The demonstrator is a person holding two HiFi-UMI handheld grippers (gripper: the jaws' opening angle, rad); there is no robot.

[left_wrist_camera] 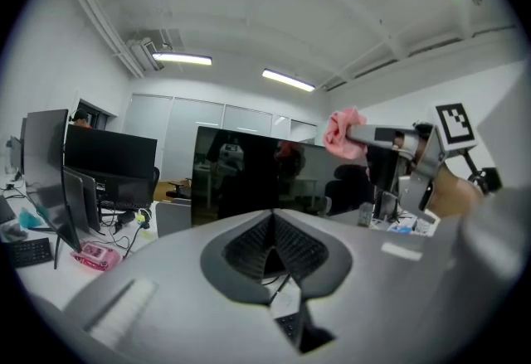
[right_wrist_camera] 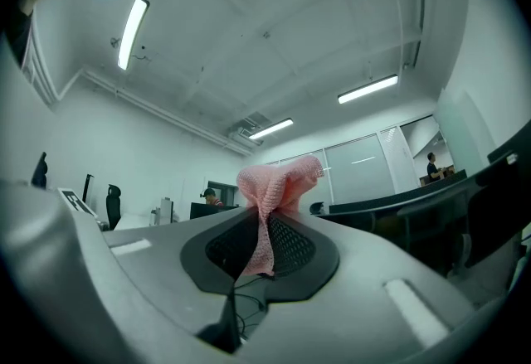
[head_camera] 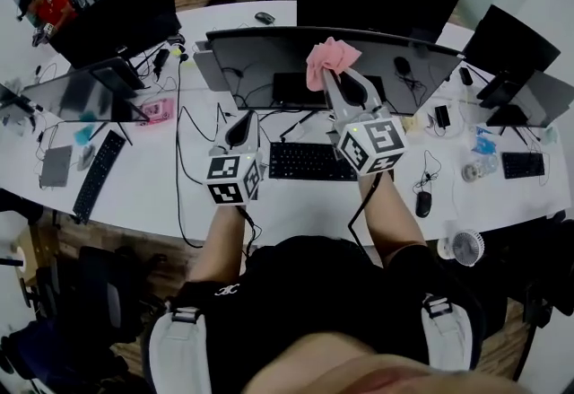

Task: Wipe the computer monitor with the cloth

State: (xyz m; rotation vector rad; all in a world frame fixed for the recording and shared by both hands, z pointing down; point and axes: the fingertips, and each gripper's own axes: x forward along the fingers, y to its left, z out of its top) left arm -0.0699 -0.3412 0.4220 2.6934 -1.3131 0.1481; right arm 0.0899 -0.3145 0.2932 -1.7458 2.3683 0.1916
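Note:
A wide dark monitor (head_camera: pixel 269 60) stands on the white desk (head_camera: pixel 296 213) straight ahead. My right gripper (head_camera: pixel 334 78) is raised in front of the screen's upper middle and is shut on a pink cloth (head_camera: pixel 328 57), which bunches above the jaws at the screen's top edge. In the right gripper view the cloth (right_wrist_camera: pixel 275 188) hangs pinched between the shut jaws of the right gripper (right_wrist_camera: pixel 264 231). My left gripper (head_camera: pixel 241 119) is lower and to the left, shut on nothing. In the left gripper view the monitor (left_wrist_camera: pixel 241 180) lies ahead and the cloth (left_wrist_camera: pixel 342 133) shows at upper right.
A black keyboard (head_camera: pixel 309 161) lies below the monitor, with a mouse (head_camera: pixel 423 203) and a small fan (head_camera: pixel 465 247) to the right. Cables (head_camera: pixel 184 127) run across the desk. Other monitors (head_camera: pixel 117 15) and a second keyboard (head_camera: pixel 97 175) crowd the left; more screens (head_camera: pixel 516 47) stand at the right.

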